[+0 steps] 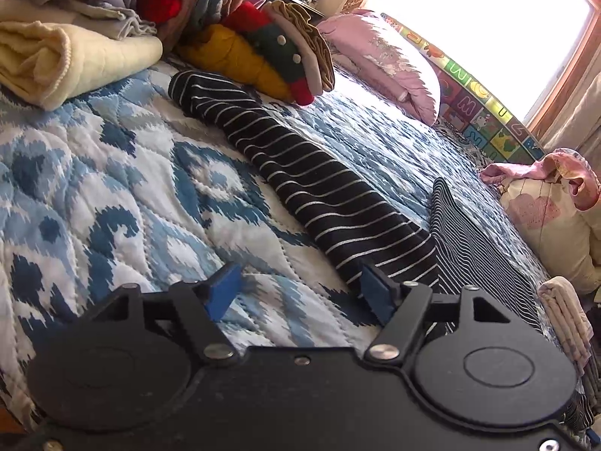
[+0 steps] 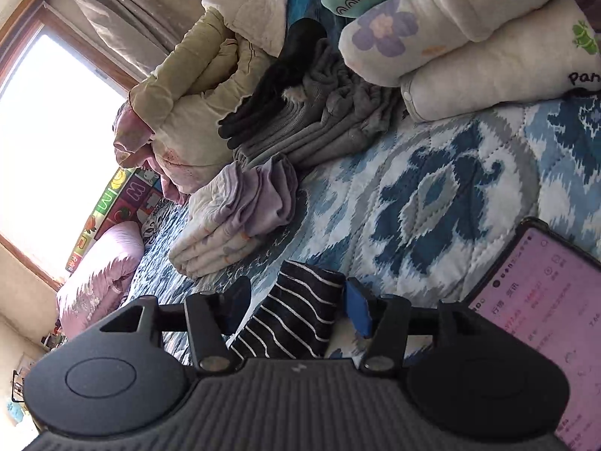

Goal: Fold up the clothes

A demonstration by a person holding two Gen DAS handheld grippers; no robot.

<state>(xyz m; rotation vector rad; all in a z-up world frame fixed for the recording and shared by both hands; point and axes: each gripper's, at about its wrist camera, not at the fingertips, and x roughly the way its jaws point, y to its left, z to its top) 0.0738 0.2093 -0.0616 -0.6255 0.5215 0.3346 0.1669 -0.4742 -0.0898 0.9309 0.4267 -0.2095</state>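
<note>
A home bedroom: quilted bedspread (image 1: pixel 112 173), pink pillow (image 1: pixel 379 56), heaped clothes (image 2: pixel 323 120); bright window (image 1: pixel 480 26).

Striped garment (image 1: pixel 300 188) on quilt (image 1: pixel 112 188)

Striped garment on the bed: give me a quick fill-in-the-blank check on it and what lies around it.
1. The black garment has thin ____ stripes.
2. It lies on a quilt patterned in white and ____.
3. In the right wrist view, the object beside the right gripper with a lit pink screen is a ____.

Missing words: white; blue; phone
</note>
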